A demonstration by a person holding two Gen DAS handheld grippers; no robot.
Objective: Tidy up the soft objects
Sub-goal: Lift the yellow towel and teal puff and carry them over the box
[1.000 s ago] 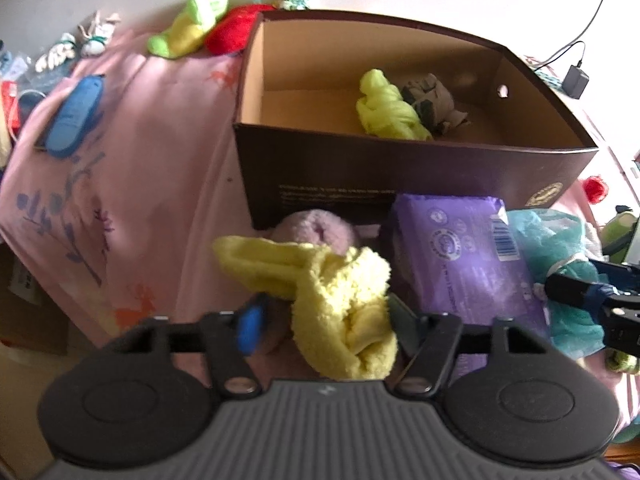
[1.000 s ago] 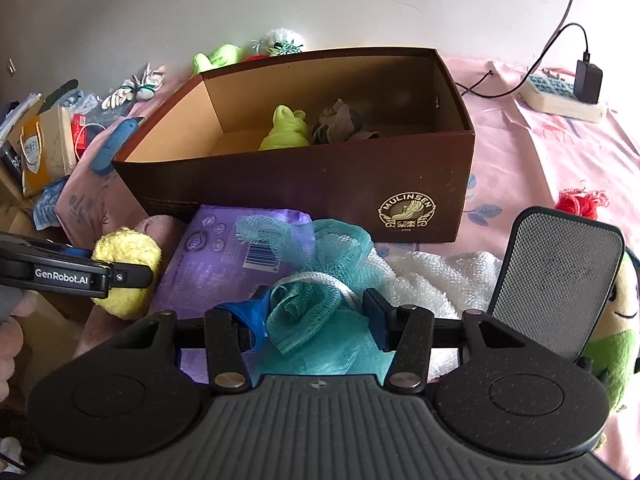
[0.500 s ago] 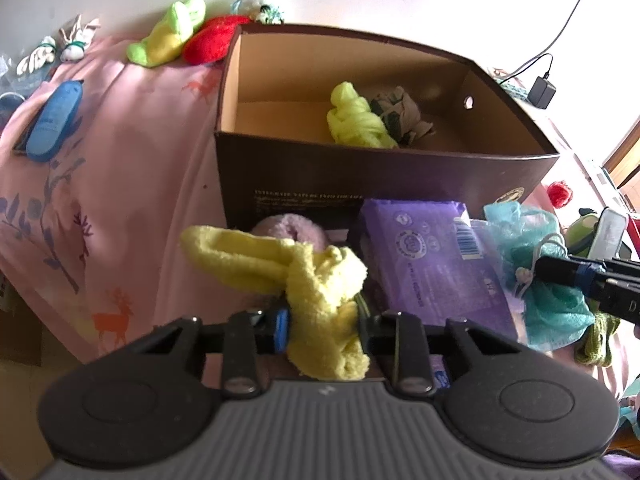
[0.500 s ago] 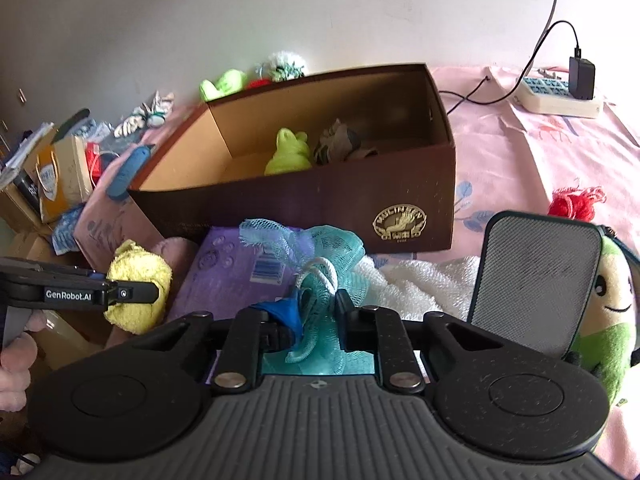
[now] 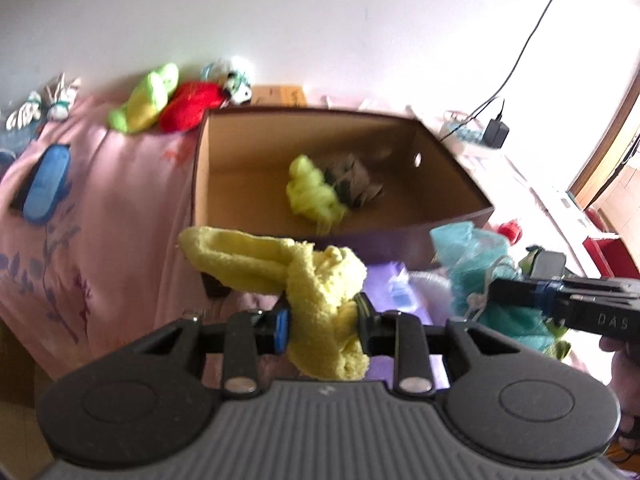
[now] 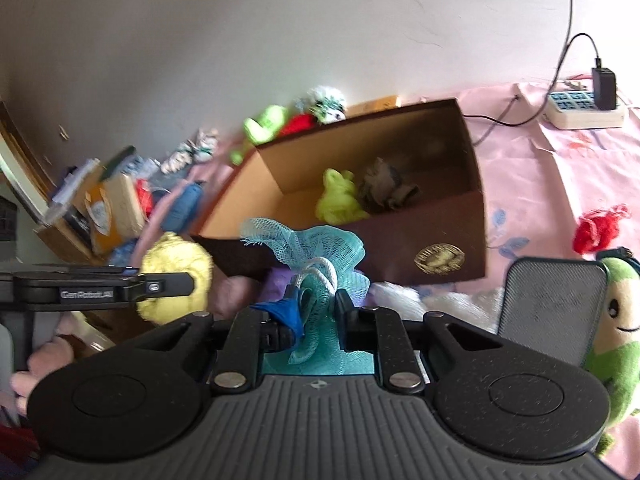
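Both loads now lifted clear of the bed and carried up toward the box since a second ago, where before lay low among the clutter. Left gripper (image 5: 322,322) with jaws clamped on the yellow fuzzy sock (image 5: 304,280), long toe end sticking out leftward, hanging just short of the near wall of the brown cardboard box (image 5: 452,236). Right gripper (image 6: 316,312) with jaws pinched on the teal mesh bath pouf (image 6: 320,252) and its white cord loop, likewise just before the near wall. Already inside the box: a lime-green cloth (image 5: 310,194) beside a grey crumpled cloth (image 5: 354,182).

Risk, as a judgement: trailing sock end catching the box rim and dragging the box or pulling free of a thin grip; pouf held by a few folds of mesh, likely to slip or snag on the rim. Two grippers close side by side, so possible collision over the opening.

Plenty of bare floor on the box's left half; right rear occupied. Purple packet (image 5: 384,280) and white towel (image 6: 452,300) crowding the near side below; pink bedsheet (image 5: 100,200) open to the left.
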